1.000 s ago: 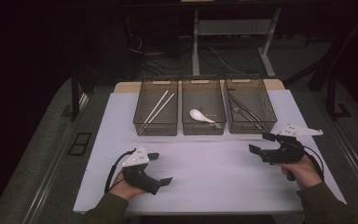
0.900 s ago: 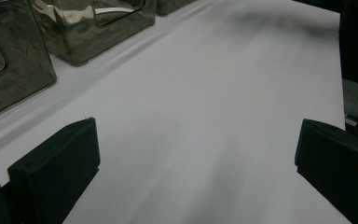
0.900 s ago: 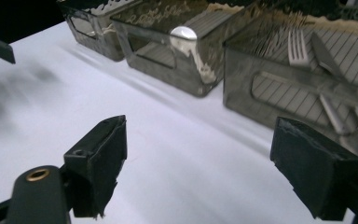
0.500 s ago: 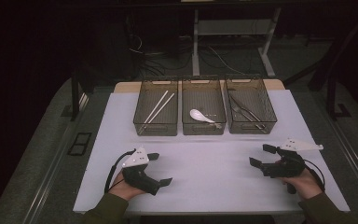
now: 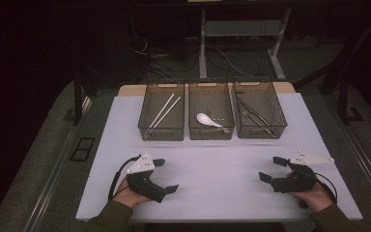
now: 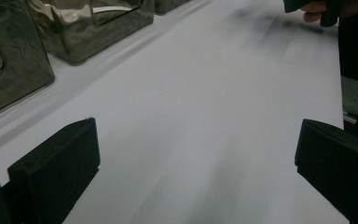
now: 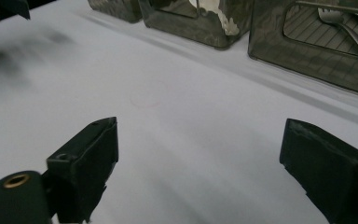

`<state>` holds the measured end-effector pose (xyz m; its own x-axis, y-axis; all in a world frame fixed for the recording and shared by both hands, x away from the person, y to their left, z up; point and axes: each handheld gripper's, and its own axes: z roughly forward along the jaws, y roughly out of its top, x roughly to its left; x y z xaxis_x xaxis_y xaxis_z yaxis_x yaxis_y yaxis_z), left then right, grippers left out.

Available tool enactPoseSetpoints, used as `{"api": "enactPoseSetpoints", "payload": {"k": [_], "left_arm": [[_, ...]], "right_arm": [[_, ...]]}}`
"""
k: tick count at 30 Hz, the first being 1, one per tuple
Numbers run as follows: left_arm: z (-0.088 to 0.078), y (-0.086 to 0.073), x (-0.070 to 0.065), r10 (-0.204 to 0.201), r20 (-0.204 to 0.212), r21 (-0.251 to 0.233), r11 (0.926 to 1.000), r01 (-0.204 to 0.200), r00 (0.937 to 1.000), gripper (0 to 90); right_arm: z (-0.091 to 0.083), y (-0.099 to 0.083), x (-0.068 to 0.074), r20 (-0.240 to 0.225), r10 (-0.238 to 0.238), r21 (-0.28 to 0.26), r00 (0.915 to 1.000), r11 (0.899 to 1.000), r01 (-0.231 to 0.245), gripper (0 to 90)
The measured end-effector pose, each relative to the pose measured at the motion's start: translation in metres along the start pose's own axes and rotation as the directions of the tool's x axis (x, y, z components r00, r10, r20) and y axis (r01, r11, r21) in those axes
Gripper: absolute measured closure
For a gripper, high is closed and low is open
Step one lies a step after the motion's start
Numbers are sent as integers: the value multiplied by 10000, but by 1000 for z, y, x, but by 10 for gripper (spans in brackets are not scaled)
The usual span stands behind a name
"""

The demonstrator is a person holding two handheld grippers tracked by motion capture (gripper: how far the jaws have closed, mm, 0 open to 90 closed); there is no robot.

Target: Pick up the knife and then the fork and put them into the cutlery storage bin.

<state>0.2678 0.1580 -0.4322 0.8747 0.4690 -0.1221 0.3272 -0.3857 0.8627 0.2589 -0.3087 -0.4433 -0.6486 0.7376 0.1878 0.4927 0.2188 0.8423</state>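
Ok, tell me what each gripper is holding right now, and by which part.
Nothing is held. The left gripper and right gripper both rest with open jaws over the bare white table sheet.

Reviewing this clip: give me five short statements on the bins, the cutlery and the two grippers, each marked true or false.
1. Three mesh bins stand in a row at the far side of the white mat. True.
2. The chopsticks lie in the middle bin. False: they lie in the left bin; the middle one holds the white spoon.
3. The right gripper holds a fork. False: its jaws stand apart with nothing between them, and the metal cutlery lies in the right bin.
4. The left gripper is open over bare mat. True.
5. Both grippers are on the near side of the bins. True.
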Motion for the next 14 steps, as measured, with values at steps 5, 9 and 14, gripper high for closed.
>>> {"api": "enactPoseSetpoints", "payload": {"k": [5,9,14], "left_arm": [[0,0,1,10,-19,25,10000,-10,10000,0],[0,-1,1,-17,-26,35,10000,17,10000,0],[0,-1,1,5,-51,75,10000,-5,10000,0]], "right_arm": [[0,-1,2,71,-65,-5,10000,10000,65,107],[1,-1,3,53,-158,-17,9999,9999,159,107],[1,0,3,26,-118,-28,9999,9999,118,107]]}}
